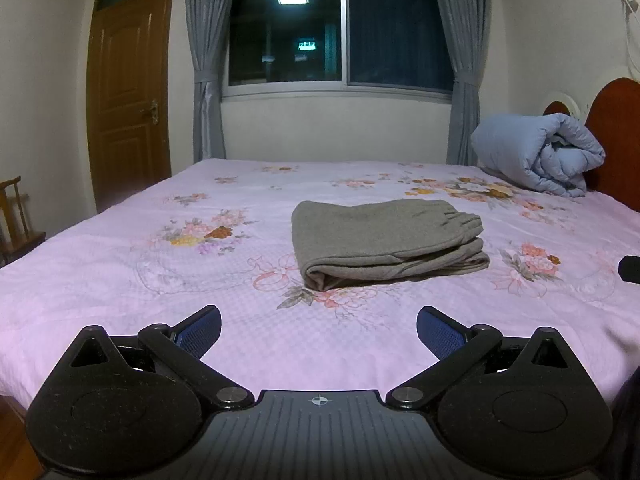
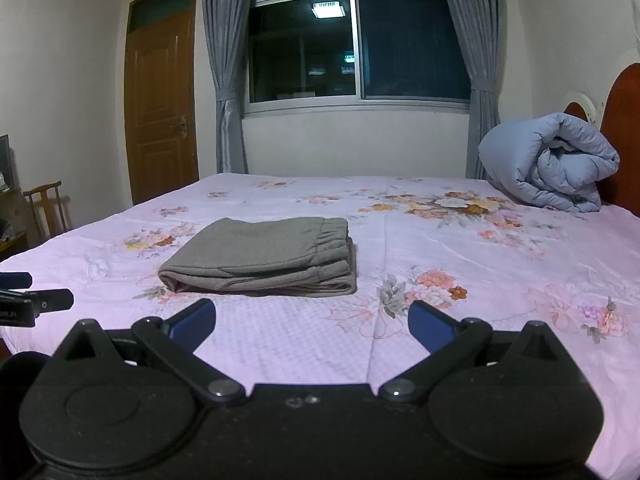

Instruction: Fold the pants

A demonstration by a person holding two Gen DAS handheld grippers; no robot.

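Grey pants (image 1: 384, 240) lie folded in a compact stack on the pink floral bed sheet (image 1: 120, 280), elastic waistband on top toward the right. They also show in the right wrist view (image 2: 264, 260). My left gripper (image 1: 319, 330) is open and empty, held back from the pants above the near part of the bed. My right gripper (image 2: 312, 324) is open and empty, also short of the pants, which lie ahead to its left. The left gripper's tip (image 2: 24, 300) shows at the right view's left edge.
A rolled blue quilt (image 1: 540, 152) rests against the red headboard (image 1: 616, 140) at the far right. A window with grey curtains (image 1: 340, 36) is behind the bed, a wooden door (image 1: 128, 92) and a chair (image 1: 16, 220) to the left.
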